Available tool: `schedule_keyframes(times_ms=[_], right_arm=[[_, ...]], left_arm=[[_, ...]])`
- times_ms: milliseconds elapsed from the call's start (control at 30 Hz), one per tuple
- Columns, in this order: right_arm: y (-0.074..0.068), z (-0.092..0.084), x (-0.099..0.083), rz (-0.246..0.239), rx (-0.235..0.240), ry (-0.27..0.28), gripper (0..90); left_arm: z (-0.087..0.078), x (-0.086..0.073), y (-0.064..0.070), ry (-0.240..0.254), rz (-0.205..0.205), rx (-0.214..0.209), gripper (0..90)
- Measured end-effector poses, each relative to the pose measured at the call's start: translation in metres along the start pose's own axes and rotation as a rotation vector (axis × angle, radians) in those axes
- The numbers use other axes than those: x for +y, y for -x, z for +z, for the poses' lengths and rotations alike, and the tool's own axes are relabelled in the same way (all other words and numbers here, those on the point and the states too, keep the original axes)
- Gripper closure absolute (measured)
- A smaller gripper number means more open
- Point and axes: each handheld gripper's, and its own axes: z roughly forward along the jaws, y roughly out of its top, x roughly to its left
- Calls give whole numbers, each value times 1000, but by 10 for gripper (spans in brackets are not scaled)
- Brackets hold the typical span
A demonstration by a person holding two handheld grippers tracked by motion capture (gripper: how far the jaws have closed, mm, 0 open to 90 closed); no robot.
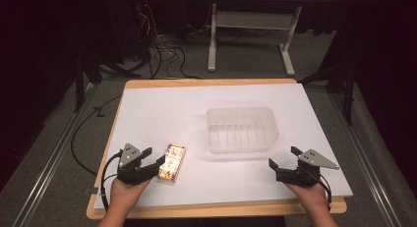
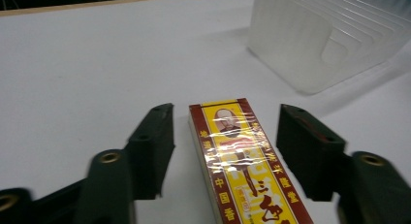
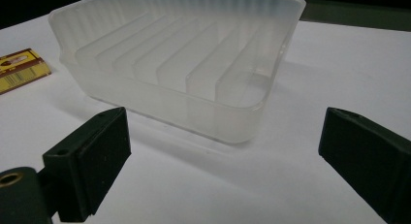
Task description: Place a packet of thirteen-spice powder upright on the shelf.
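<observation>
A red and yellow printed box wrapped in clear film lies flat on the white tabletop, front left. My left gripper reaches around its near end. In the left gripper view the box lies between the two jaws with a gap on each side, wider on the left, so the left gripper is open. My right gripper rests at the front right, jaws wide apart and empty. In the right gripper view the right gripper faces a translucent ribbed plastic tray.
The tray stands empty right of the table's middle, with several low ribs inside, and the box lies to its left. Beyond the table's far edge are a desk frame and loose cables on the floor.
</observation>
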Motion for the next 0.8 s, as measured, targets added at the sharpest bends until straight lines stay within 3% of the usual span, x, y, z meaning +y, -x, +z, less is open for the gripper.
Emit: schedule_keyframes(times_ms=[100, 200, 333, 433, 567, 800], right_arm=[[1, 0, 0, -1, -2, -6, 58], [1, 0, -1, -1, 0, -7, 67], [1, 2, -1, -3, 2, -23, 73], [1, 2, -1, -6, 5, -18, 78], [1, 1, -1, -8, 6, -17, 87], [2, 0, -2, -5, 5, -17, 96]], left_arm=[[5, 0, 7, -35, -4, -51, 710], [15, -2, 27, -105, 76, -60, 826], [29, -7, 61, -187, 174, -131, 892], [42, -12, 80, -276, 242, -114, 900], [52, -18, 82, -354, 255, -91, 900], [51, -19, 69, -370, 217, -40, 900]])
